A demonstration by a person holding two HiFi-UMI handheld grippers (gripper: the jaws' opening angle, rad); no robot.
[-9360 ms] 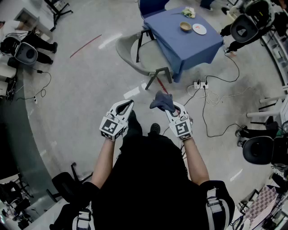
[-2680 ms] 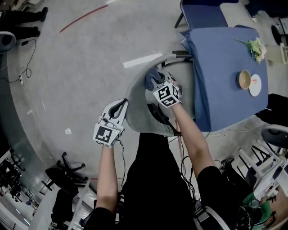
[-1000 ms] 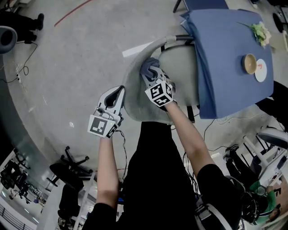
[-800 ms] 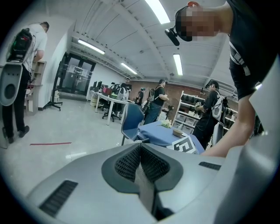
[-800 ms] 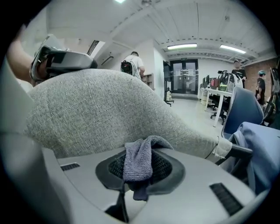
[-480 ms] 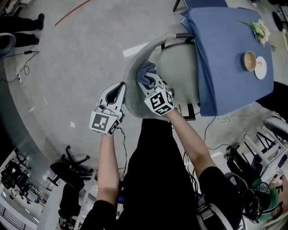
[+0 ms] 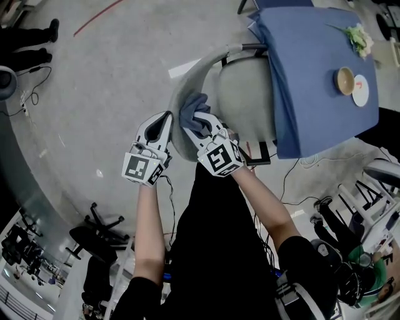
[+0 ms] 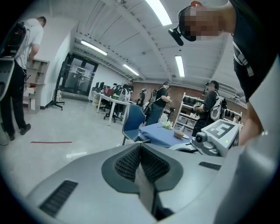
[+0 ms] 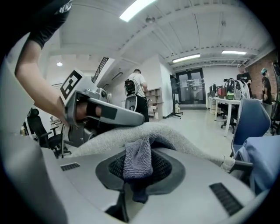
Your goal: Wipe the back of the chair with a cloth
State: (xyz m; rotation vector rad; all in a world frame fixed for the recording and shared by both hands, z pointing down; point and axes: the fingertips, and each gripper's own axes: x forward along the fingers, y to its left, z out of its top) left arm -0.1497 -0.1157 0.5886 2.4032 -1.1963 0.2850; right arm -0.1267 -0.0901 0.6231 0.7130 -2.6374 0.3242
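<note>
The left gripper [image 7: 165,120] hangs just beside the outer face of the chair back [image 7: 187,76], its jaws closed together on nothing. To its right, the cloth [image 7: 192,115] sits on the top edge of the chair back at the near end of the curve, pinched in the right gripper [image 7: 201,129]. The wiping step looks under way. The next move calls for sliding the cloth along that edge toward the bench [image 7: 306,106], kept pressed against the padding.

The cloth [image 7: 192,114] is bluish grey. The chair [image 7: 242,94] is light grey. The left gripper [image 7: 165,120] and right gripper [image 7: 202,126] are white with black-and-white square patterns. The worktop [image 7: 312,94] is blue. The floor [image 7: 94,94] is grey with a red line [image 7: 97,16].
</note>
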